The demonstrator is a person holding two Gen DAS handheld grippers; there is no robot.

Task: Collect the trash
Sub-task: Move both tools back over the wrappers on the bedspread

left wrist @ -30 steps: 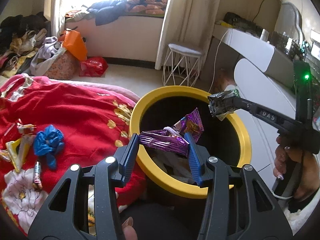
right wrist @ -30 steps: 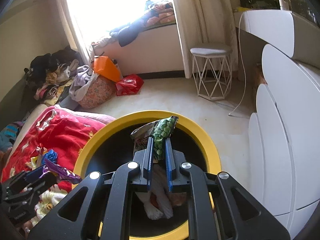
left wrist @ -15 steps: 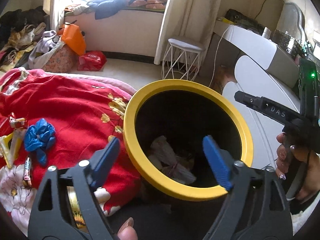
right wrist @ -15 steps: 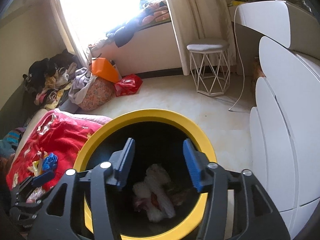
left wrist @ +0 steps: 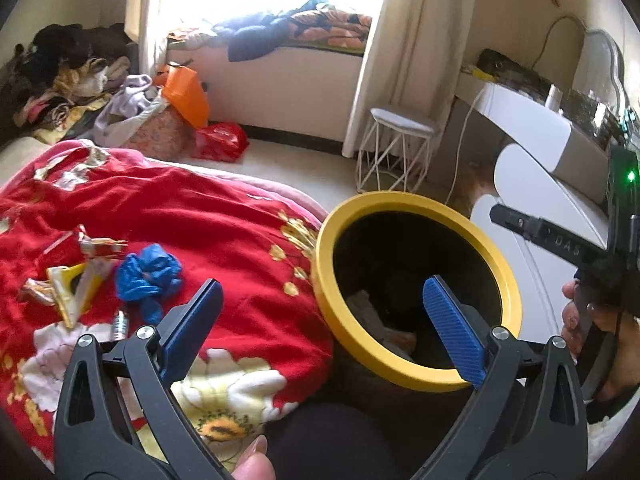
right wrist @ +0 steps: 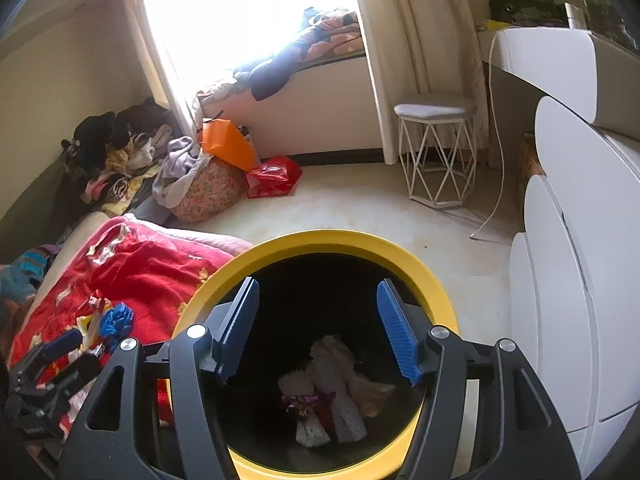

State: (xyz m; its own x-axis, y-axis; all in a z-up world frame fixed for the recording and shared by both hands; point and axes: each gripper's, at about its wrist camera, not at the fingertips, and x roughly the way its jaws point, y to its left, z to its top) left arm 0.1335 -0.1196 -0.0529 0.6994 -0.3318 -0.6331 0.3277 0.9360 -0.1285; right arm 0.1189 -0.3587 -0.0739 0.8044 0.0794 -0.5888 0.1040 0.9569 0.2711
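Both grippers are spread wide and carry nothing. The right gripper [right wrist: 318,330] hangs right over the mouth of the yellow-rimmed bin [right wrist: 420,276], and down at the bottom of the bin I can see a little heap of trash [right wrist: 324,396]: pale crumpled paper with a purple wrapper among it. The left gripper [left wrist: 320,320] sits lower and off to the bed side of the bin [left wrist: 332,320], its one finger above the red blanket [left wrist: 224,232] and the other over the bin's opening.

More rubbish lies on the blanket, well away from the bin: a crumpled blue wad [left wrist: 146,276], a yellow wrapper [left wrist: 72,288] just beyond it, a red-and-gold wrapper [left wrist: 100,246] behind those, and a small foil-wrapped piece [left wrist: 120,322] nearest the left gripper.

To my eye this is the gap between loads, with the bin fed and the next pick not begun. The next move calls for swinging the left gripper away from the bin toward that cluster, coming down on the blue wad or the small piece, and pinching only the litter, not a fold of blanket.
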